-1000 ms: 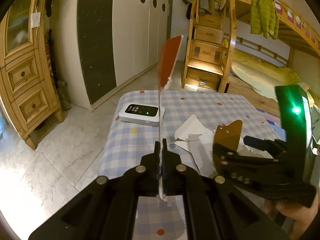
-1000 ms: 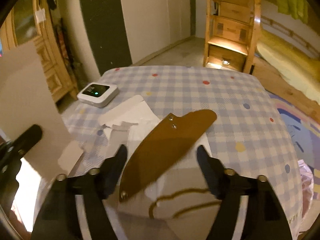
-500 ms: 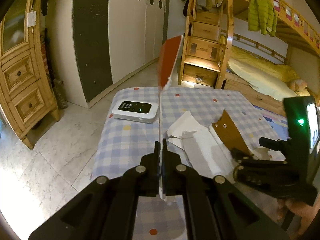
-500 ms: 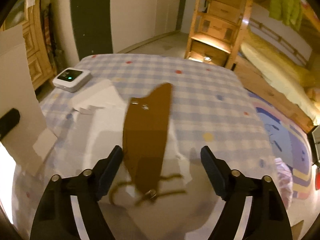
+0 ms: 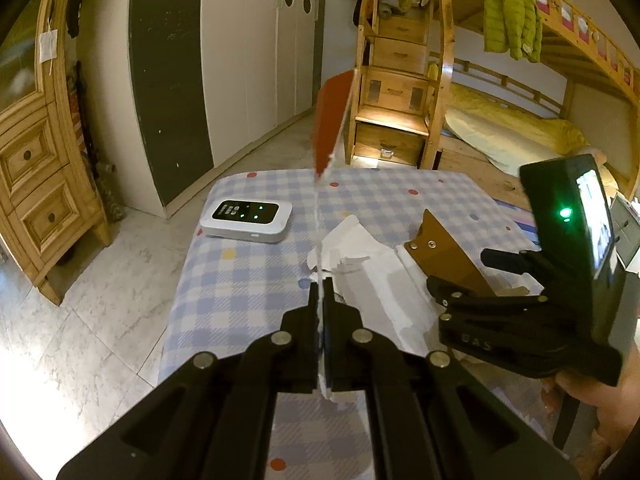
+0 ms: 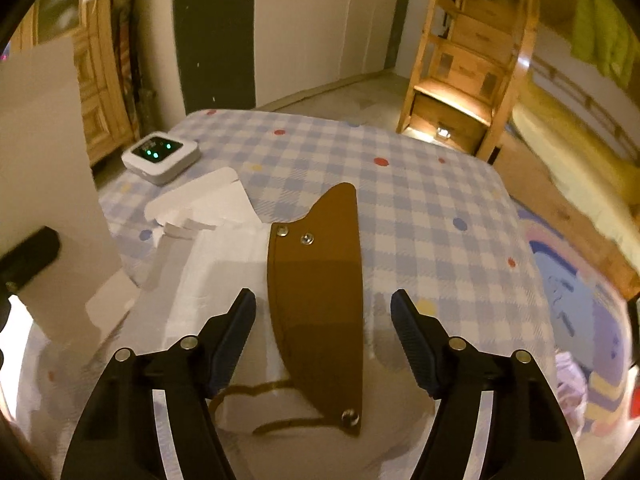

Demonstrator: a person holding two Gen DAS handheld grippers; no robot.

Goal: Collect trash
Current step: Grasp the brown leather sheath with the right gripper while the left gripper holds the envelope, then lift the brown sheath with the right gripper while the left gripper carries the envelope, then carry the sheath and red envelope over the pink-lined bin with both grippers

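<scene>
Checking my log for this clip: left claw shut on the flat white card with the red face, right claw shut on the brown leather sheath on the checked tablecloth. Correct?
Not quite. The right claw is open, straddling the brown leather sheath without gripping it, per the right wrist view. The left claw is shut on the flat white card with the red face.

Only faint embossed letters, seemingly "BAS", read on the right gripper [image 5: 448, 300] body, right of the left fingers
</scene>
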